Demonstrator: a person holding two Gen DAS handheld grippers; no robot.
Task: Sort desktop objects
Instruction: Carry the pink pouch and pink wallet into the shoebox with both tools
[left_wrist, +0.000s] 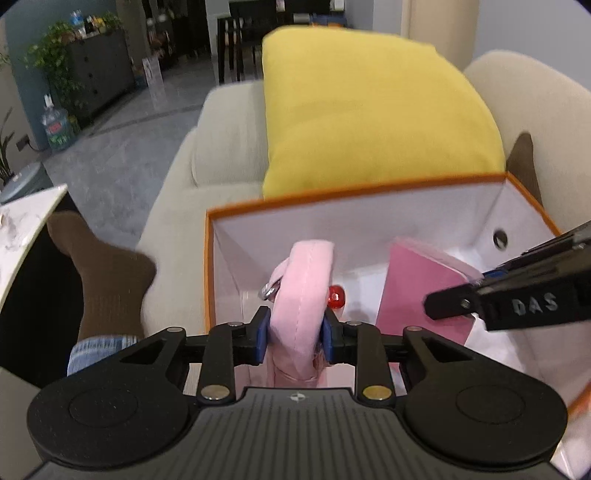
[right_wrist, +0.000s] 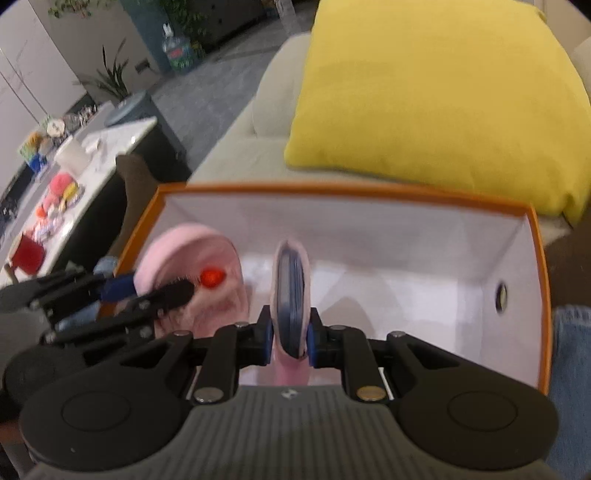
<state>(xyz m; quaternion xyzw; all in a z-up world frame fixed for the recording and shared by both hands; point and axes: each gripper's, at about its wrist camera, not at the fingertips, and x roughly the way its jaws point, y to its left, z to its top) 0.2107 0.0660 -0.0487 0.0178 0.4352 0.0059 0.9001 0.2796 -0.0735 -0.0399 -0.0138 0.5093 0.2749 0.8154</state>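
Nearest, the left claw (left_wrist: 294, 334) pinches a pink plush pouch (left_wrist: 304, 291) above the near edge of the orange-rimmed box (left_wrist: 354, 190); a red bead (left_wrist: 336, 295) hangs beside it. The right claw (right_wrist: 290, 338) clamps a pink notebook (right_wrist: 291, 291) edge-on inside the box. Behind the box a yellow cushion (right_wrist: 443, 99) lies on the beige sofa (left_wrist: 221, 129).

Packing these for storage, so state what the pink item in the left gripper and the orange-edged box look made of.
Pink item: soft plush or velvety fabric, matte, with a stitched seam along its edge.
Orange-edged box: likely cardboard or stiff paperboard, with thin flat walls, smooth white inside, creased corners and a punched round hole.
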